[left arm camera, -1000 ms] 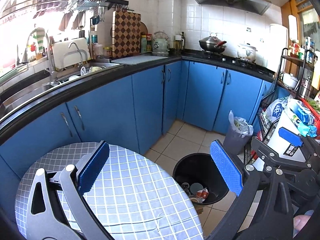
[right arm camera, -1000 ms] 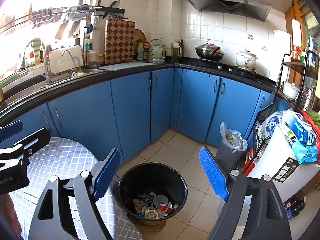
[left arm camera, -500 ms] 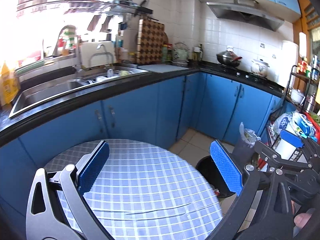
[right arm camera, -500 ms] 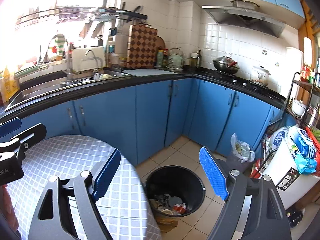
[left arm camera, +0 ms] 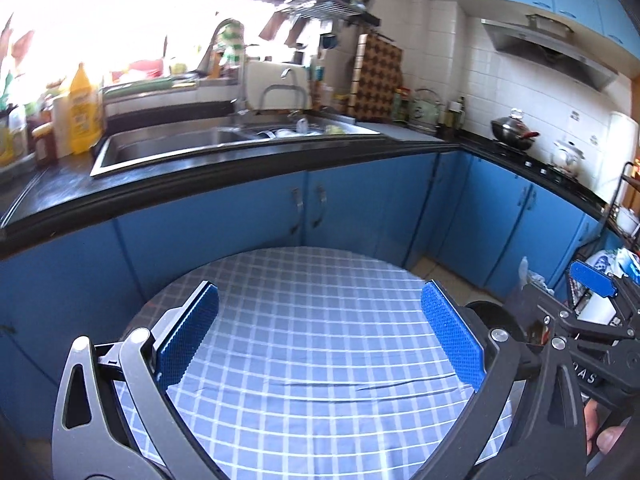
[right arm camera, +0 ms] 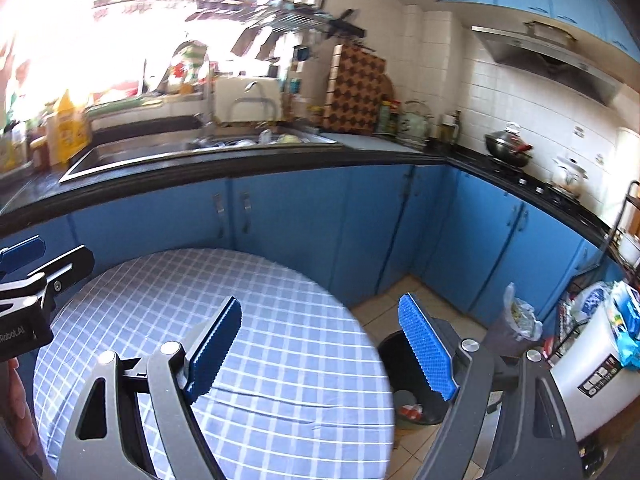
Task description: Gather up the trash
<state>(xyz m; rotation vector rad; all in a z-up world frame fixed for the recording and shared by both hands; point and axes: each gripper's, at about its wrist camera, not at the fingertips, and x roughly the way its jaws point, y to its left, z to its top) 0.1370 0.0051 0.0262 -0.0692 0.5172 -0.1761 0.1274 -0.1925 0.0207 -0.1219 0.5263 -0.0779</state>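
My left gripper (left arm camera: 320,336) is open and empty, held above a round table with a blue checked cloth (left arm camera: 320,280). My right gripper (right arm camera: 320,348) is open and empty over the table's right edge (right arm camera: 280,300). A black trash bin (right arm camera: 416,404) stands on the floor right of the table, with some trash showing inside. In the left wrist view the bin (left arm camera: 488,312) is mostly hidden behind my right gripper (left arm camera: 592,280). No loose trash shows on the cloth.
Blue cabinets (left arm camera: 360,200) under a black counter with a steel sink (left arm camera: 180,144) run behind the table. A grey bin with a tied bag (right arm camera: 516,320) and a white appliance (right arm camera: 592,364) stand at the right. A stove with pots (right arm camera: 508,148) is far right.
Both views have swung left and tilted up. The table now fills the space between my fingers, and the black bin has slid to the right. Both grippers stayed open.
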